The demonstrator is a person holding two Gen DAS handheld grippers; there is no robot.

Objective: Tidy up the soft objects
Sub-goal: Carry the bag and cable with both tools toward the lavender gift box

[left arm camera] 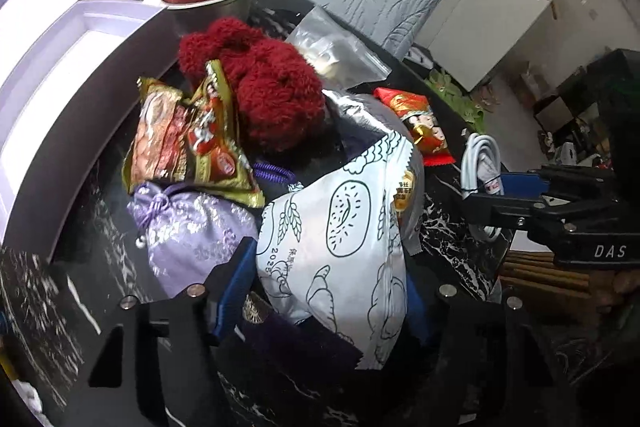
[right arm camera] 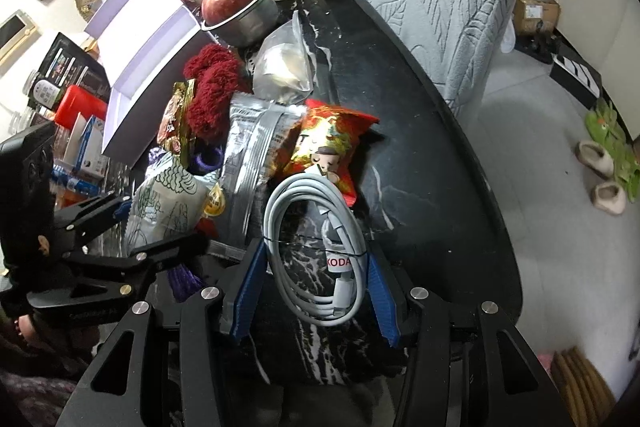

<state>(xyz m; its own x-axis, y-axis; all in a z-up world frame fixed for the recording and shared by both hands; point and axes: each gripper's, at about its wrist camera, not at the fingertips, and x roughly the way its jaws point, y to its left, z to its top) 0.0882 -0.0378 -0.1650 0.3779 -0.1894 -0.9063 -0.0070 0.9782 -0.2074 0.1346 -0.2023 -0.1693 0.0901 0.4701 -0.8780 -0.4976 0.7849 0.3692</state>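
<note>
- Left hand-held gripper (left arm camera: 328,291) straddles a white bread packet (left arm camera: 340,239); whether its blue pads press the packet I cannot tell.
- Right hand-held gripper (right arm camera: 316,295) pinches a coiled white cable (right arm camera: 316,247) between its pads.
- Red woolly item (left arm camera: 260,79), lilac pouch (left arm camera: 192,227) and snack packets (left arm camera: 192,135) lie heaped on the dark marbled bench (right arm camera: 420,147).

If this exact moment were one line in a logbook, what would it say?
left gripper: closed on white bread packet | right gripper: around coiled white cable | red plush: untouched on table
</note>
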